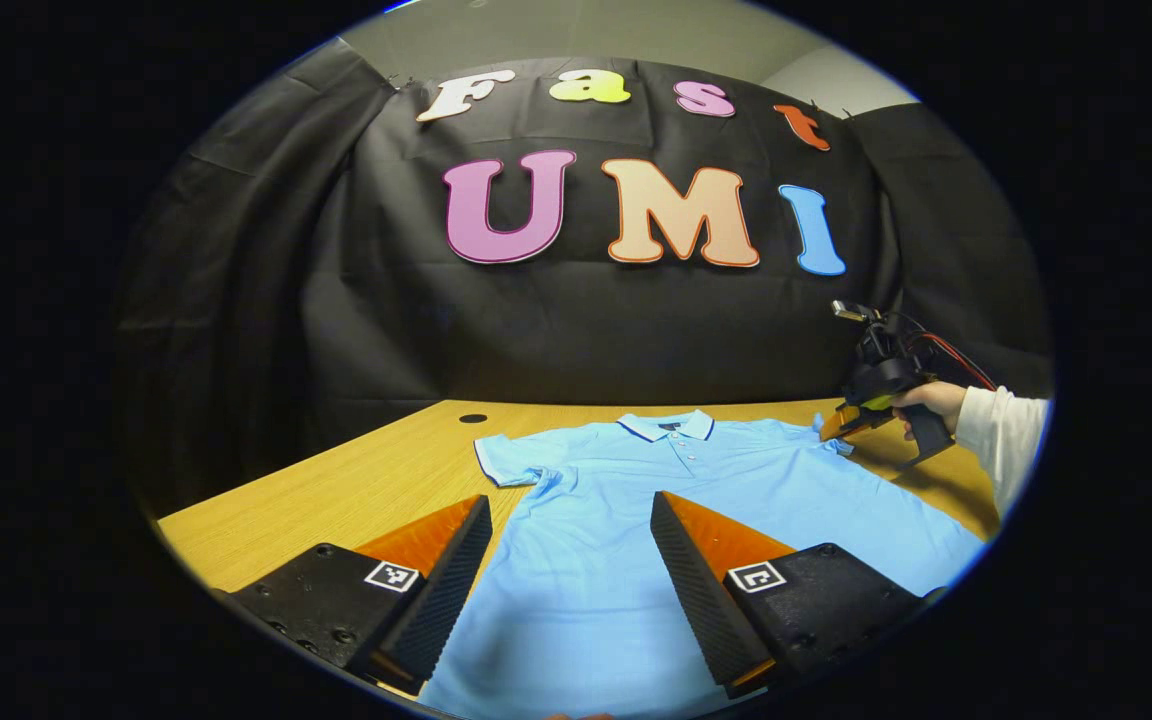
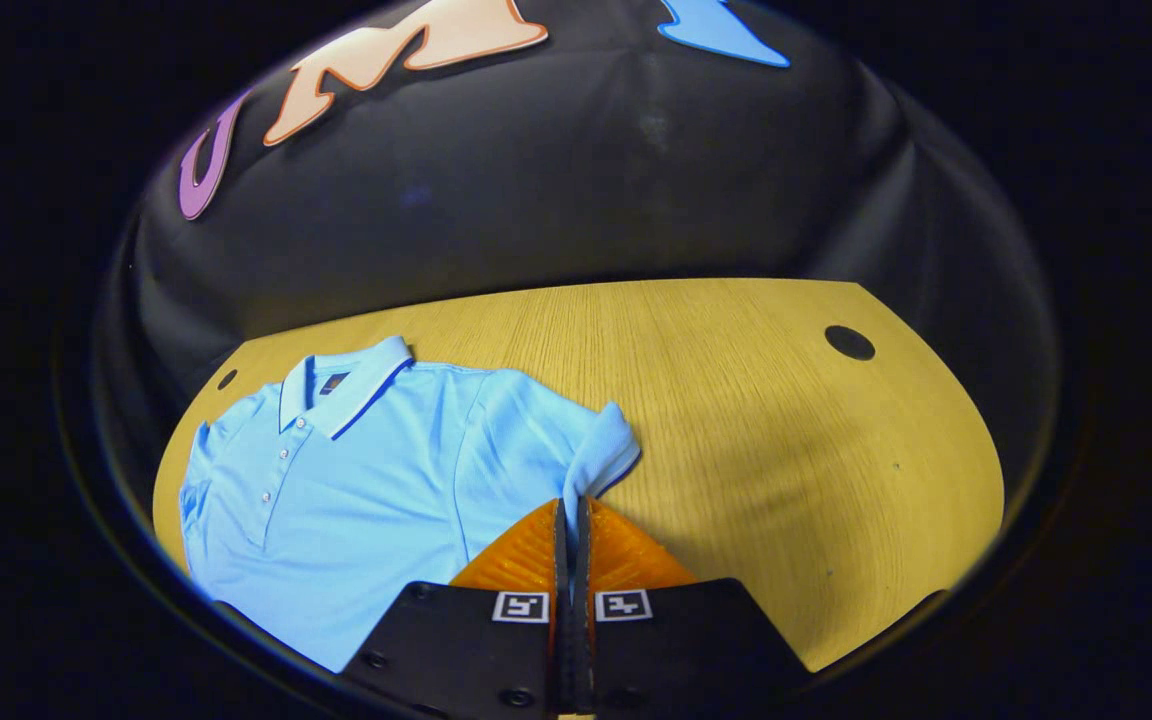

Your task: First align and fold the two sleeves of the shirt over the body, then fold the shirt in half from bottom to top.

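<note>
A light blue polo shirt (image 1: pixel 636 500) lies flat and face up on the wooden table (image 1: pixel 366 480), collar toward the far wall. My left gripper (image 1: pixel 570 520) hangs open above the shirt's lower body with nothing between its fingers. In the right gripper view the shirt (image 2: pixel 356 480) spreads to the left, and my right gripper (image 2: pixel 572 510) is shut on the hem of the right sleeve (image 2: pixel 601 450), which is pulled up into a ridge. Far right in the left gripper view, a hand holds that right gripper (image 1: pixel 841 425) at the same sleeve. The shirt's left sleeve (image 1: pixel 511 462) lies spread out.
Black cloth walls stand close behind the table. A round cable hole (image 2: pixel 849 343) sits in the bare wood to the right of the shirt, and another hole (image 1: pixel 473 418) lies at the far edge beyond the left sleeve. A white sleeve (image 1: pixel 1001 440) reaches in from the right.
</note>
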`<state>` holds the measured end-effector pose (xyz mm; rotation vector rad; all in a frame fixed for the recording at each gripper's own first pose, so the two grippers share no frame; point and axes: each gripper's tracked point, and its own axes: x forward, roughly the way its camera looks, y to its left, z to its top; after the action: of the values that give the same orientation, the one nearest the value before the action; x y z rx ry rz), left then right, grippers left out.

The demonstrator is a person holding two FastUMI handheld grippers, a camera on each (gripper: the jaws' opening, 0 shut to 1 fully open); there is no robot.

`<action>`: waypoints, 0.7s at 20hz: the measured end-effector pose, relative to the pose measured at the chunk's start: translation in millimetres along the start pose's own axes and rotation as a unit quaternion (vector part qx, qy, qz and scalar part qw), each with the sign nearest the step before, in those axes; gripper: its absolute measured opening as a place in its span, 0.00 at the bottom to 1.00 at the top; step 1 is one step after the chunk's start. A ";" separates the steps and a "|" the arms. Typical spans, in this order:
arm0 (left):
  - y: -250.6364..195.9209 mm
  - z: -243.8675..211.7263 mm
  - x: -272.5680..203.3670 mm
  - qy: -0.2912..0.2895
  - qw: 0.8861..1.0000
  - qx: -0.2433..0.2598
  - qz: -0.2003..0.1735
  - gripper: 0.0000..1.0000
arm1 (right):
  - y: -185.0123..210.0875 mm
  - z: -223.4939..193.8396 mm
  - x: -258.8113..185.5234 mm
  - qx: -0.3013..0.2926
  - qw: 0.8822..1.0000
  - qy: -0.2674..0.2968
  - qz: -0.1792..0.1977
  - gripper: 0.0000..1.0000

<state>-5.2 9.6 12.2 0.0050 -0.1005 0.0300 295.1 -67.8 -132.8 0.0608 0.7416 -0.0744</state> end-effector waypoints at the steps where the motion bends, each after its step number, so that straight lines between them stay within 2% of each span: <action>1: 0.2 -0.7 0.4 0.000 1.000 0.000 0.000 0.96 | 2.3 1.5 -2.1 0.000 1.000 -0.002 0.001 0.03; 4: 0.0 -0.2 0.3 0.001 1.000 0.001 0.001 0.96 | 12.6 16.1 -9.6 -0.009 1.000 -0.030 -0.004 0.02; 6: 0.0 0.2 0.0 0.000 1.000 0.001 0.001 0.96 | 31.5 31.3 -17.0 0.001 0.999 -0.051 0.008 0.04; 10: -0.3 0.4 -0.5 0.000 1.000 0.001 0.001 0.96 | 92.7 42.5 -25.0 -0.003 0.994 -0.081 0.077 0.02; 12: -0.1 0.7 -0.5 -0.001 1.000 0.001 0.001 0.96 | 128.0 38.5 -25.2 -0.011 0.989 -0.088 0.119 0.02; 14: 0.0 0.4 -0.3 -0.001 1.000 0.001 0.001 0.96 | 153.5 29.7 -22.4 -0.034 0.985 -0.087 0.146 0.02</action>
<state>-5.6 9.6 12.6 0.0067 -0.1032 0.0315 312.3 83.7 -91.4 0.0950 0.5536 0.2225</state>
